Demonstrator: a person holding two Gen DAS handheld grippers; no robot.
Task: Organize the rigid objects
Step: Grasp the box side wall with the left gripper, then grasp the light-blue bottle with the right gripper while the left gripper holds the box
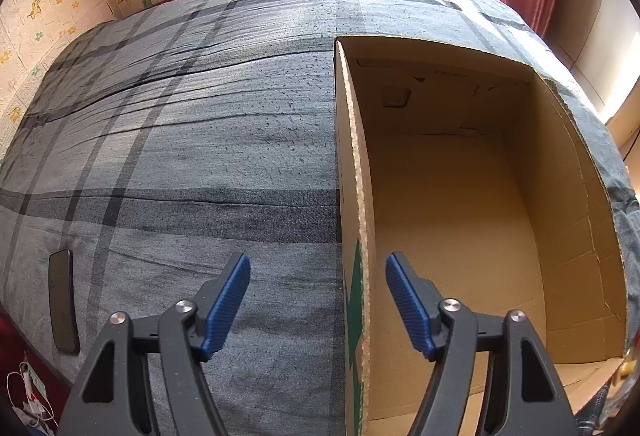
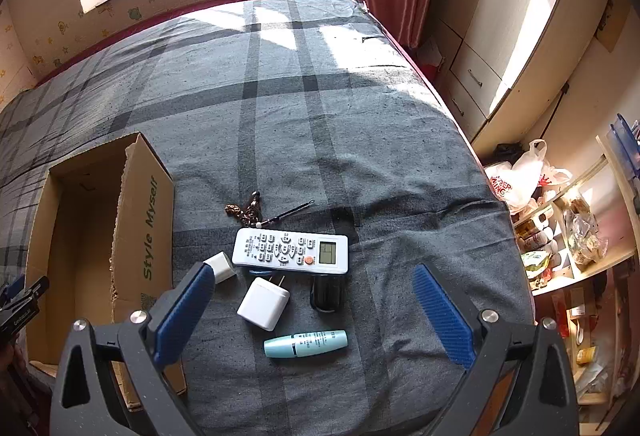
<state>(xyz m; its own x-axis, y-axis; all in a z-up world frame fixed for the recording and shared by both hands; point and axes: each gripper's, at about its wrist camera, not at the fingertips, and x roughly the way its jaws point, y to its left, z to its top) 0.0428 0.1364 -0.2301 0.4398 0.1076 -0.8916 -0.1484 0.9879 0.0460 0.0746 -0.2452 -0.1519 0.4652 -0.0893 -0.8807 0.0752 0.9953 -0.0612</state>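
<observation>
Two grippers are seen over the bed (image 2: 360,156), both pitched steeply down. Left gripper (image 1: 318,300): jaws apart, nothing between the pads; the left side wall of the cardboard box (image 1: 354,196) runs up between the fingers but is not touched, so a grip on that wall to steady the box is judged likely. Right gripper (image 2: 312,316): jaws wide apart, nothing clamped, framed over the cluster of items, presumably lined up for a first pick.

Box contents: none visible; bare cardboard floor is shown in both views. It sits toward the near edge of the bed, left of the items.

Items, all on the blanket near the near edge, outside the box:
- remote control (image 2: 290,250), face up, lying crosswise
- white charger plug (image 2: 263,303), prongs toward the remote
- smaller white cube adapter (image 2: 220,266), just beside the right gripper's left finger
- pale blue tube (image 2: 305,343), on its side, nearest
- dark cylindrical object (image 2: 327,292), identity unclear
- keyring charm with strap (image 2: 248,212), beyond the remote

A phone (image 1: 63,302) lies separately near the bed's left near corner.
</observation>
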